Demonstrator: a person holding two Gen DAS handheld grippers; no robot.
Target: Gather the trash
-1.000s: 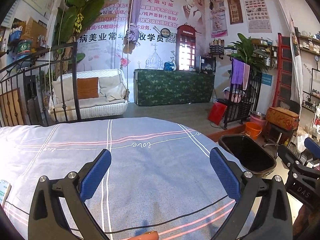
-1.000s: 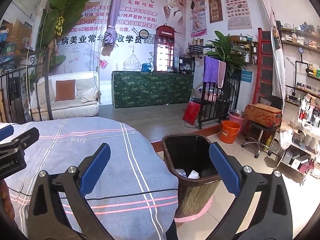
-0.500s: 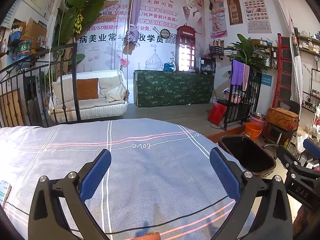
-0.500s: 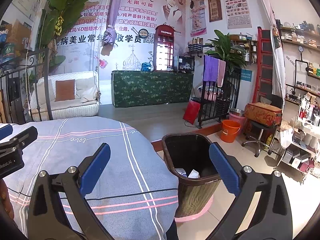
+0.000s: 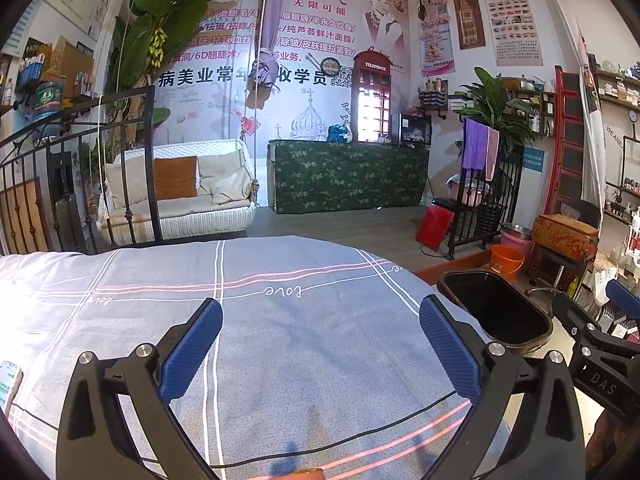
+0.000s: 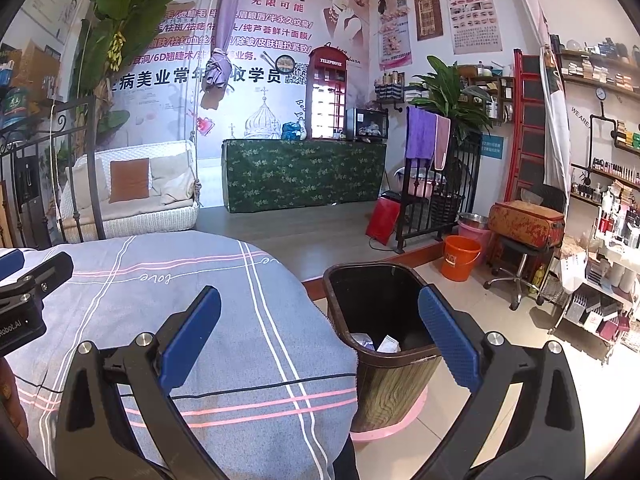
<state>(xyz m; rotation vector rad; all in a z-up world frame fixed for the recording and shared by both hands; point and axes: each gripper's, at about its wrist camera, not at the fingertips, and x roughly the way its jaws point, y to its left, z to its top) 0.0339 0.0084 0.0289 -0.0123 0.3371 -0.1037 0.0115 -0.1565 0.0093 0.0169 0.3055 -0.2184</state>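
A dark trash bin (image 6: pixel 394 376) with a wood-grain wall stands on the floor right of the bed; white crumpled trash (image 6: pixel 380 343) lies at its bottom. In the left wrist view the same bin (image 5: pixel 496 316) sits at the right, past the bed edge. My left gripper (image 5: pixel 320 344) hovers open over the grey striped bedspread (image 5: pixel 300 360) with nothing between its blue pads. My right gripper (image 6: pixel 320 344) is open too, empty, spanning the bed's right edge and the bin. No loose trash shows on the bedspread.
A phone (image 5: pixel 8 380) lies at the bed's left edge. An orange bucket (image 6: pixel 460 258), a stool with a red case (image 6: pixel 524 220) and shelves (image 6: pixel 608 200) stand to the right. A black metal bed rail (image 5: pixel 80 168) and a white swing sofa (image 5: pixel 180 196) are behind.
Both grippers have stayed open and nearly still; the views shift only slightly.
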